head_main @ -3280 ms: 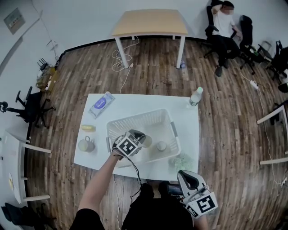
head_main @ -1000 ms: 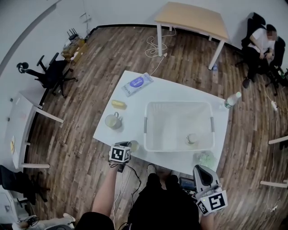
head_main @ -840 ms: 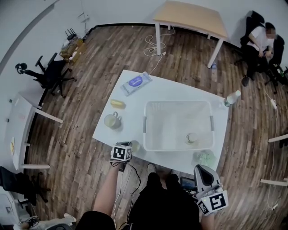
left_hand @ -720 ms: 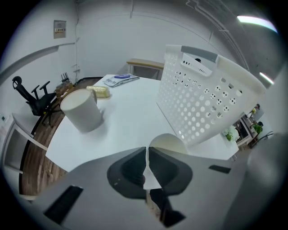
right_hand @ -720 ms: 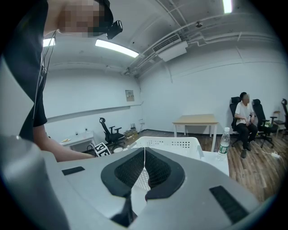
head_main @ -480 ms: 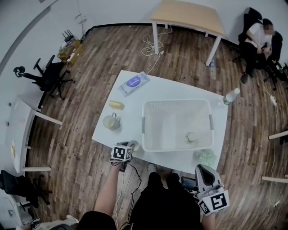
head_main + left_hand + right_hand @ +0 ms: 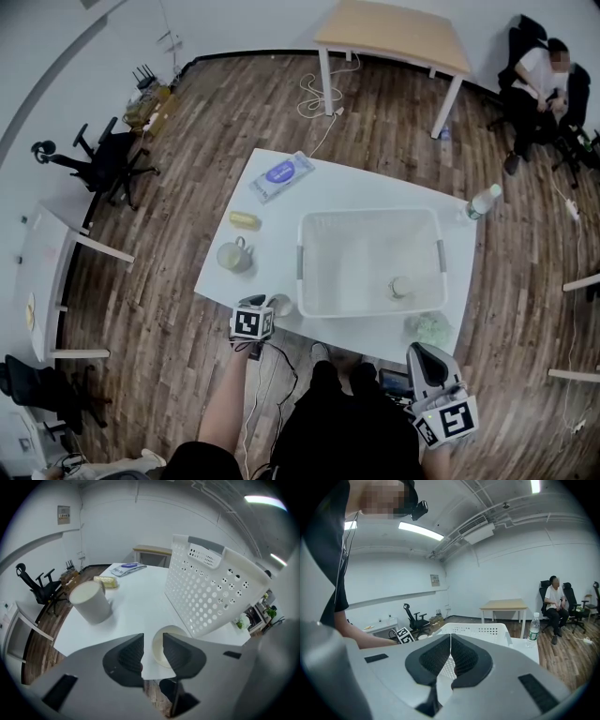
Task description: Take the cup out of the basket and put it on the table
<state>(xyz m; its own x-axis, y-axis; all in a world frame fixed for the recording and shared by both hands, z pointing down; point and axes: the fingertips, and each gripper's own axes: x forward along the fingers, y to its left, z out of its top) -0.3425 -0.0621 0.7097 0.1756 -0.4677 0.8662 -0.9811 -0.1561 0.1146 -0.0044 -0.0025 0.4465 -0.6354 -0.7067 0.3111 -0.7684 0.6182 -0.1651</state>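
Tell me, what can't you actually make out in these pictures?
Head view: the small round thing in the basket is too small to identify.
Head view: the greenish clump at the table's near corner is too blurred to name.
Head view: the purple packet's print is too small to read.
Left gripper view: the cup's base is hidden behind the left gripper's own jaws.

An office-like room: swivel chairs (image 7: 105, 161), a plain desk (image 7: 394, 33), wood floor (image 7: 159, 281), white walls (image 7: 52, 56), strip lights (image 7: 421, 530) overhead.
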